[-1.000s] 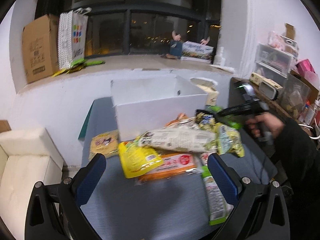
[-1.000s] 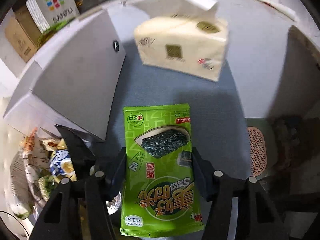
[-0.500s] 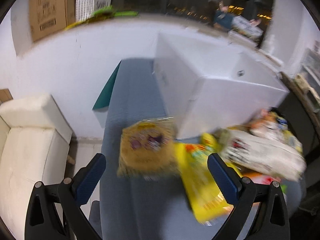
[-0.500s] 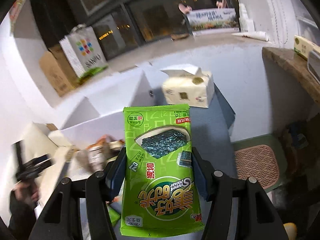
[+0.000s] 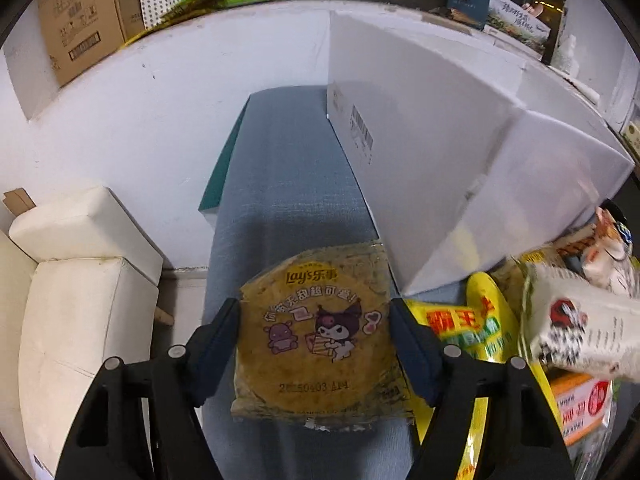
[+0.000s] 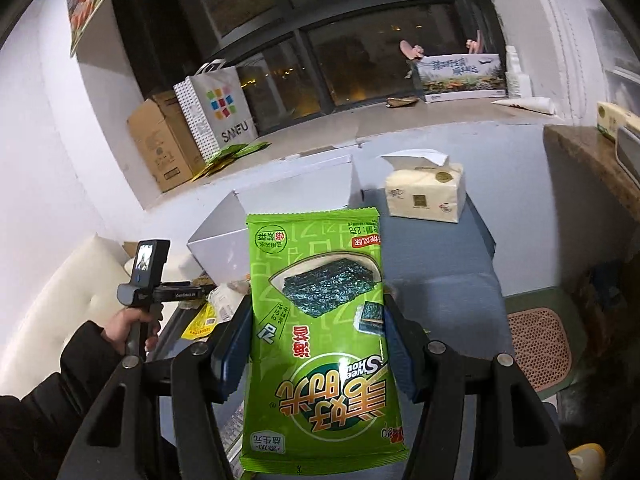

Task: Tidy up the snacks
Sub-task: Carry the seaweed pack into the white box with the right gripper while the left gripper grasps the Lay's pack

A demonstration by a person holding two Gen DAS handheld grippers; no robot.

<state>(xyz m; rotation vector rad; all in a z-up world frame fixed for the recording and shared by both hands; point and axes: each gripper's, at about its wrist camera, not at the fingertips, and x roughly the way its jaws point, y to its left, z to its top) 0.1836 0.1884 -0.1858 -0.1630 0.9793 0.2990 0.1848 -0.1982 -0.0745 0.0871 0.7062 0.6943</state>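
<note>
**Two packets in the jaws, white box waiting**

The left hand-held gripper (image 5: 314, 332) is closing on the round yellow Lay's chip packet (image 5: 318, 344), which lies flat on the grey bench (image 5: 280, 184) just in front of the white box's (image 5: 440, 168) near corner; its dark pads sit at the packet's two sides, though whether they already press it I cannot tell. The right hand-held gripper (image 6: 316, 344) is clamped on the green seaweed packet (image 6: 318, 320) and carries it in the air, in front of that same box.

Risks, as I judge them: the chip packet is thin, flat and crinkly, so the pads could slide over its edges or buckle it rather than lift it, and brittle crisps inside may crack under a hard squeeze. The seaweed packet is pinched only by its side edges, so it could droop or slip out in a quick swing.

Count: two hand-held grippers, one chip packet, one seaweed packet, one white box, one tissue pack (image 6: 426, 194) right of the box, and a loose heap of at least four more snack packets (image 5: 560, 332) beside the box's front.
</note>
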